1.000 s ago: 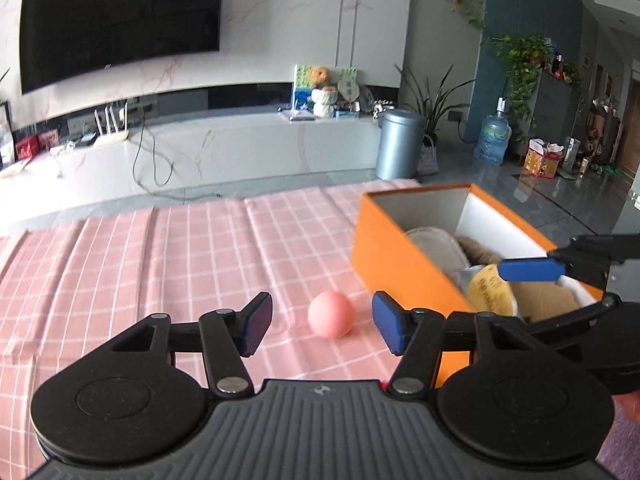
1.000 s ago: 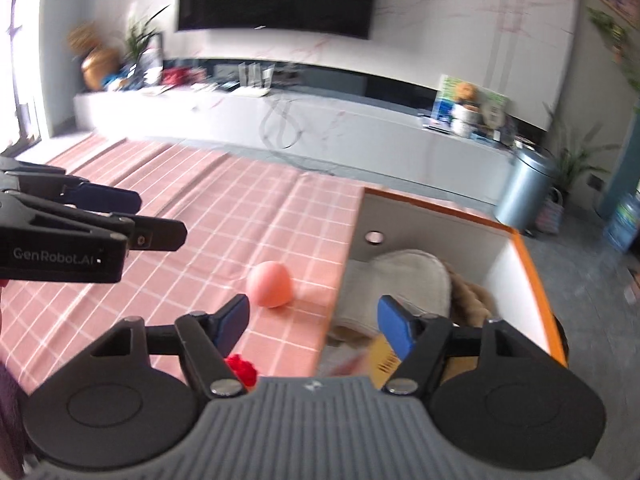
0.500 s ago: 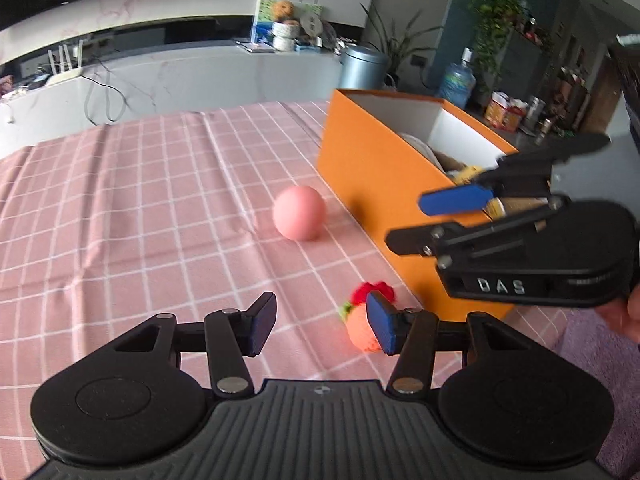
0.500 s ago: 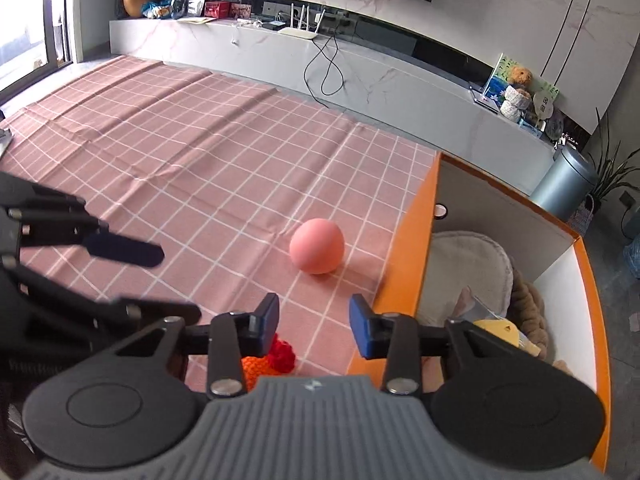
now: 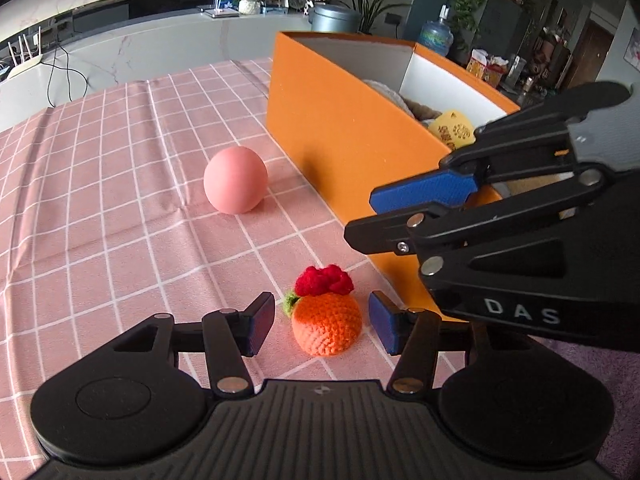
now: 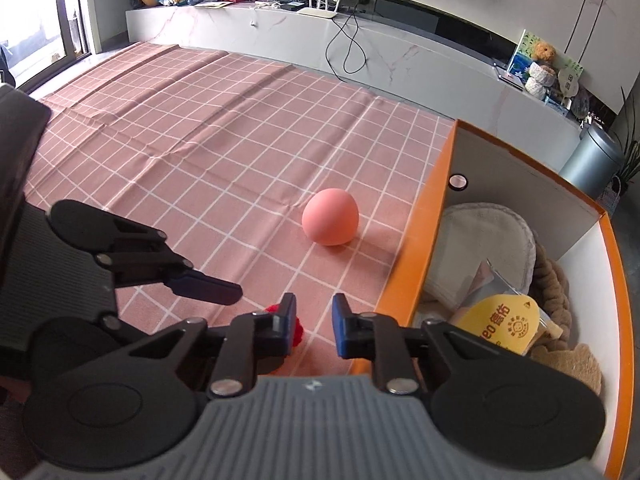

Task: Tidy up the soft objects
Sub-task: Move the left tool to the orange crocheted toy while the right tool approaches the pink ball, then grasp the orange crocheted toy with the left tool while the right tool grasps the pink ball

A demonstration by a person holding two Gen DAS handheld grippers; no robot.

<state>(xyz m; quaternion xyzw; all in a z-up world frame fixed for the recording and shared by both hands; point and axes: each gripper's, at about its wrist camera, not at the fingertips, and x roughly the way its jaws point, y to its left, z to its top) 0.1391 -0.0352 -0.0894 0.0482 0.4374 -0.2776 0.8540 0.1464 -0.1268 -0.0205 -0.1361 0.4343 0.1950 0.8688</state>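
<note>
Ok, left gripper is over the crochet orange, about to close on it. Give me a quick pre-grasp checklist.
1. crochet orange sits between the left gripper pads: ok.
2. Pads not yet pressing the toy, gaps on both sides: ok.
3. right gripper empty, jaws closing on nothing: ok.
4. Right gripper hangs close above the toy's right side; clearance for lifting: cannot tell.
5. orange box has room: ok.
6. pink ball lies clear of the grasp: ok.

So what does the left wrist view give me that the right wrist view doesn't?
Only the left wrist view shows the whole crocheted orange toy between the left gripper fingers, untouched. Only the right wrist view shows the orange box interior: cream pad, brown knitted piece. Both show the pink ball and the yellow tag. The right gripper is closing, empty.
</note>
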